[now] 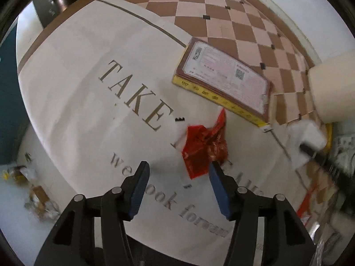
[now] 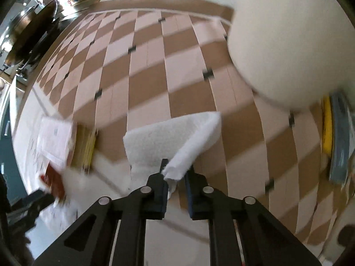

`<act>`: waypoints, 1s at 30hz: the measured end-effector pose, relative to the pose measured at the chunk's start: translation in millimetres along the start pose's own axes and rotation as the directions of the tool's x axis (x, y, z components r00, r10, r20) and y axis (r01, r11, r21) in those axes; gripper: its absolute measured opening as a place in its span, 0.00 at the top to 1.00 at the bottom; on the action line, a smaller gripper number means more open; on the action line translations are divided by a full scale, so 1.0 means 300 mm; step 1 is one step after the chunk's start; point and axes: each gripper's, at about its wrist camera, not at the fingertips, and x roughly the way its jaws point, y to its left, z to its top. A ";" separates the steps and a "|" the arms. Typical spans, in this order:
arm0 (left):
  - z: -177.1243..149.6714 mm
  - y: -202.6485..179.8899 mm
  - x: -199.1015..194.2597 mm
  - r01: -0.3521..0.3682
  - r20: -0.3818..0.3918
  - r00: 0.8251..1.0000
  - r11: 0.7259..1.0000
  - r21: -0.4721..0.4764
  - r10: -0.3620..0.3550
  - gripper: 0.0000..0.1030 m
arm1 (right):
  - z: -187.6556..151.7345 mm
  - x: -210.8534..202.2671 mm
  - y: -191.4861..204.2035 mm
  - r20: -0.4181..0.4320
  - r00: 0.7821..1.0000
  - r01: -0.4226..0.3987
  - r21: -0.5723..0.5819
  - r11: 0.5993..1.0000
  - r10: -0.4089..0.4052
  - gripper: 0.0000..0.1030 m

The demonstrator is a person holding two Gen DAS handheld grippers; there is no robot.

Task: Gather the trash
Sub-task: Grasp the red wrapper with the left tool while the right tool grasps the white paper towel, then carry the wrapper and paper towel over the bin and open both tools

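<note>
Left tool (image 1: 178, 175): standing half-wide, holding nothing.
Red wrapper (image 1: 205, 148): lying just beyond, rightward.
Right tool (image 2: 176, 170): pinching white tissue (image 2: 175, 137).

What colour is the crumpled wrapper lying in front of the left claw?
Red, the crumpled plastic wrapper shows best in the left wrist view.
</note>
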 end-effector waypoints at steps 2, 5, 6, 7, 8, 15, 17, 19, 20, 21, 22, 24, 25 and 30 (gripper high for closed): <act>-0.016 -0.004 -0.039 0.030 0.026 0.999 1.000 0.006 -0.030 0.49 | -0.056 -0.021 -0.018 -0.025 0.999 -0.033 0.011 0.999 0.033 0.88; 0.013 -0.063 -0.050 0.046 0.027 0.999 0.998 0.039 -0.047 0.49 | -0.131 -0.042 -0.027 -0.055 0.996 -0.068 0.023 0.997 0.069 0.89; 0.031 -0.078 -0.036 0.046 0.015 0.999 0.998 0.035 -0.047 0.49 | -0.159 -0.050 -0.028 -0.061 0.995 -0.076 0.025 0.997 0.078 0.89; 0.046 -0.087 -0.019 0.051 0.000 0.999 0.998 0.026 -0.051 0.49 | -0.179 -0.051 -0.024 -0.064 0.995 -0.079 0.026 0.996 0.081 0.89; 0.054 -0.103 0.005 0.054 -0.014 0.998 0.998 0.018 -0.054 0.49 | -0.193 -0.049 -0.021 -0.067 0.994 -0.081 0.028 0.996 0.083 0.88; 0.077 -0.140 0.083 -0.089 0.035 0.996 0.995 0.052 0.087 0.73 | -0.221 -0.029 -0.006 -0.063 0.995 -0.068 0.040 0.997 0.071 0.89; 0.075 -0.153 0.081 -0.100 0.043 0.994 0.993 0.068 0.097 0.76 | -0.219 -0.033 -0.009 -0.057 0.996 -0.064 0.037 0.997 0.066 0.90; 0.071 -0.163 0.066 -0.122 0.066 0.991 0.989 0.078 0.117 0.78 | -0.206 -0.025 0.013 -0.054 0.997 -0.060 0.036 0.998 0.062 0.91; 0.067 -0.166 0.053 -0.126 0.076 0.990 0.989 0.082 0.120 0.78 | -0.207 -0.028 0.010 -0.054 0.996 -0.062 0.037 0.997 0.064 0.91; 0.061 -0.164 0.035 -0.135 0.089 0.988 0.987 0.085 0.127 0.79 | -0.209 -0.029 0.015 -0.054 0.996 -0.063 0.035 0.997 0.065 0.92; 0.058 -0.165 0.018 -0.142 0.102 0.986 0.986 0.089 0.133 0.79 | -0.216 -0.040 0.008 -0.053 0.996 -0.065 0.035 0.997 0.067 0.92; 0.053 -0.171 -0.027 -0.152 0.138 0.981 0.984 0.097 0.138 0.79 | -0.217 -0.055 0.018 -0.048 0.996 -0.071 0.027 0.997 0.072 0.93; 0.051 -0.173 -0.050 -0.154 0.153 0.979 0.983 0.101 0.138 0.79 | -0.214 -0.063 0.024 -0.046 0.996 -0.074 0.024 0.997 0.075 0.93; 0.030 -0.083 -0.210 -0.197 0.257 0.952 0.975 0.100 0.166 0.79 | -0.203 -0.125 0.094 -0.020 0.993 -0.117 -0.003 0.993 0.117 0.93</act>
